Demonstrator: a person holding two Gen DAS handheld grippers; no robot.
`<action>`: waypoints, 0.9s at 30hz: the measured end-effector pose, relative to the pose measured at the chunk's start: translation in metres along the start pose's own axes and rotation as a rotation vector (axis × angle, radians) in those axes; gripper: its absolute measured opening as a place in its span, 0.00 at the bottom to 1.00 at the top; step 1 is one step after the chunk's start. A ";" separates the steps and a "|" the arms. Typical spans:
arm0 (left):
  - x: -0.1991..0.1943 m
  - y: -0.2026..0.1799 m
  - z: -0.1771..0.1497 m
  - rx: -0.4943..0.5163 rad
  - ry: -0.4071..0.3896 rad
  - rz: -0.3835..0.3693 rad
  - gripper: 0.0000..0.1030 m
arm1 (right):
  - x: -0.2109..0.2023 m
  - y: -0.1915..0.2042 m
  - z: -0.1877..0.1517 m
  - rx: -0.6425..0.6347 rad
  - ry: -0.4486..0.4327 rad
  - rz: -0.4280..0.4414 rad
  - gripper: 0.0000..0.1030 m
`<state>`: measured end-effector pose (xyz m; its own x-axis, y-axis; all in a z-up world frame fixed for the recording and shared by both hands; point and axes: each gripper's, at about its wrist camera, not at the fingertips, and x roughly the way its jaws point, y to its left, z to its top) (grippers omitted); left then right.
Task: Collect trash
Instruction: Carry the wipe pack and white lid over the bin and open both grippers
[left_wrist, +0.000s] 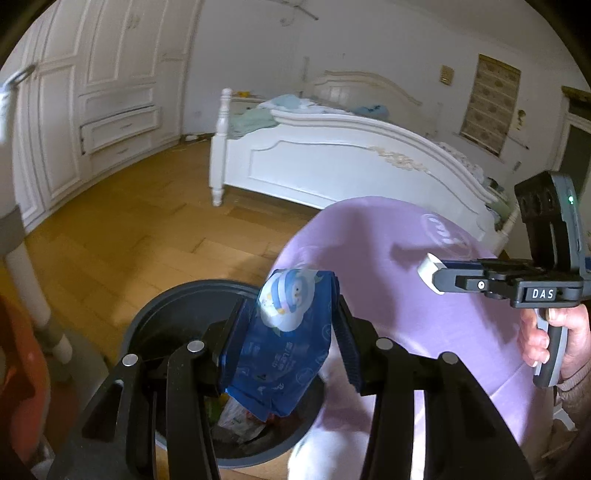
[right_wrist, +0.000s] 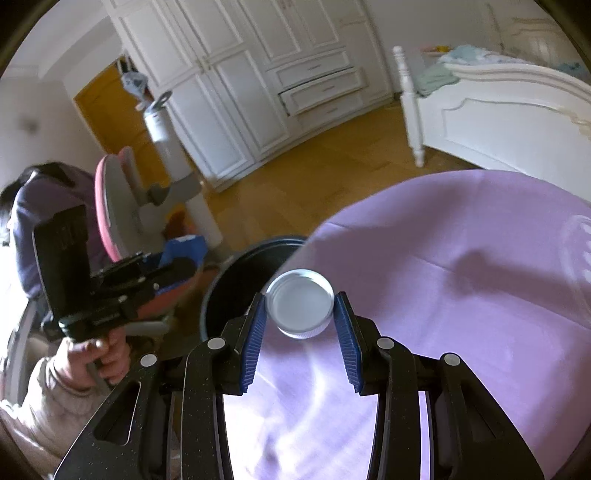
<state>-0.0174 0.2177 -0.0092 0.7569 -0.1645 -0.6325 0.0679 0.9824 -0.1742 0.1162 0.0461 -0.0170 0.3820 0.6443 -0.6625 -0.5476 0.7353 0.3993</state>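
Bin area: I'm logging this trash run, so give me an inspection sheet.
Surface: purple tablecloth, bare where visible.
Job's things: blue penguin packet held over dark bin; white cap held above the cloth's edge.
Clutter: wrappers already in the bin.
Grippers: left gripper shut on the packet; right gripper shut on the cap.
Cables: nothing seen.
Surroundings: white bed, white wardrobe, wooden floor.

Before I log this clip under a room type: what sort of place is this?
Most likely a home bedroom. A white bed with bedding piled on it stands on a wooden floor, and a white built-in wardrobe with drawers fills one wall. Nearer, there is a table under a purple cloth beside a dark bin.
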 end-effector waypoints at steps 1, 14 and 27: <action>0.000 0.006 -0.003 -0.008 0.004 0.007 0.45 | 0.009 0.006 0.004 -0.001 0.008 0.012 0.37; 0.005 0.055 -0.019 -0.102 0.034 0.048 0.45 | 0.095 0.055 0.025 -0.052 0.104 0.054 0.37; 0.009 0.061 -0.023 -0.118 0.042 0.061 0.46 | 0.124 0.064 0.029 -0.059 0.136 0.058 0.37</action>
<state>-0.0213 0.2743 -0.0427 0.7291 -0.1106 -0.6755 -0.0567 0.9737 -0.2206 0.1498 0.1788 -0.0554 0.2465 0.6481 -0.7206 -0.6103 0.6814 0.4040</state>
